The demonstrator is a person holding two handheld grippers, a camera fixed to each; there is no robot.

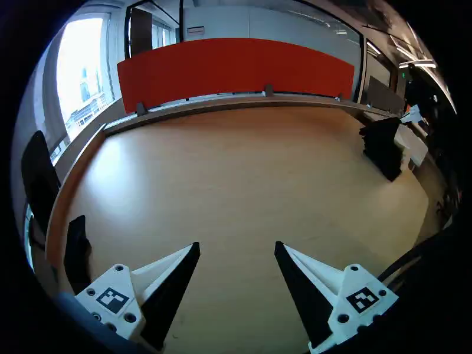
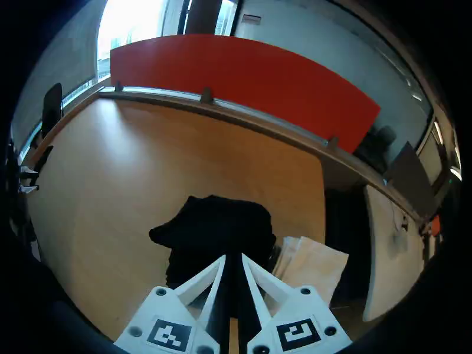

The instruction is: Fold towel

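A pile of black towels (image 2: 215, 227) lies near the right end of the wooden table (image 2: 147, 171), the top one rumpled. My right gripper (image 2: 233, 259) sits at the pile's near side, its fingers drawn almost together with a strip of black cloth pinched between them. In the left gripper view the same dark pile (image 1: 383, 147) stands far off at the right edge of the table (image 1: 236, 177). My left gripper (image 1: 236, 248) hovers open over bare wood, with nothing between its fingers.
A red divider panel (image 1: 236, 68) runs along the table's far edge. Pale folded sheets (image 2: 310, 262) lie right of the pile. A black chair (image 1: 38, 171) stands at the table's left end by the window. A white desk (image 2: 392, 248) sits beyond the right end.
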